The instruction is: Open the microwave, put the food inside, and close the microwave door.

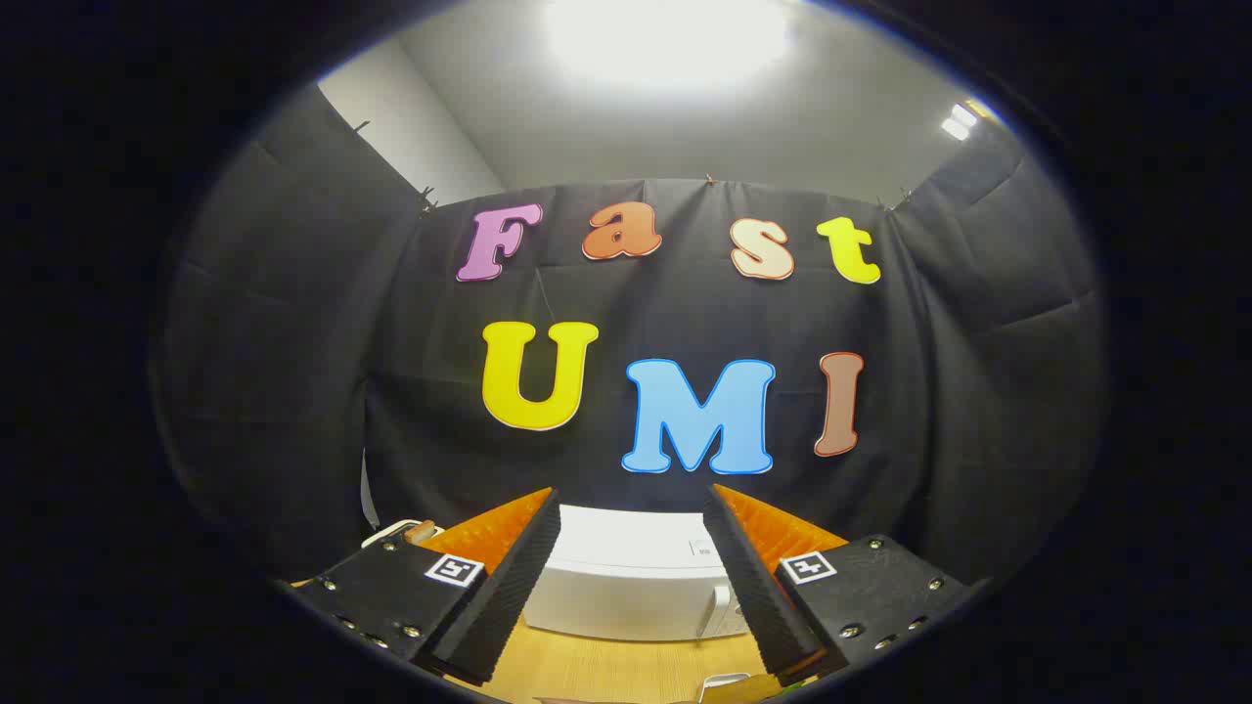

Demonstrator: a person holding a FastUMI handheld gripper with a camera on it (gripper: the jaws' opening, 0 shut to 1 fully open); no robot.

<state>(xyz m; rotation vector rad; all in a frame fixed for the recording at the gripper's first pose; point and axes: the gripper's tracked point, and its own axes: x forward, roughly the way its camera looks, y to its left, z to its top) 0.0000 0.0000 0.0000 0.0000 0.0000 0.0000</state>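
Observation:
A white microwave [631, 577] stands on the wooden table [606, 670], beyond my fingers and seen through the gap between them. Its door looks closed, with the handle [721, 608] near its right side. My gripper [632, 508] is held high and well back from it, open, with nothing between the fingers. A white plate with some brownish food [419, 531] peeks out behind the left finger, to the left of the microwave. Most of it is hidden.
Black cloth walls close the booth behind and on both sides of the microwave. A small white and yellowish object [729, 684] lies on the table close under the right finger, too cut off to identify.

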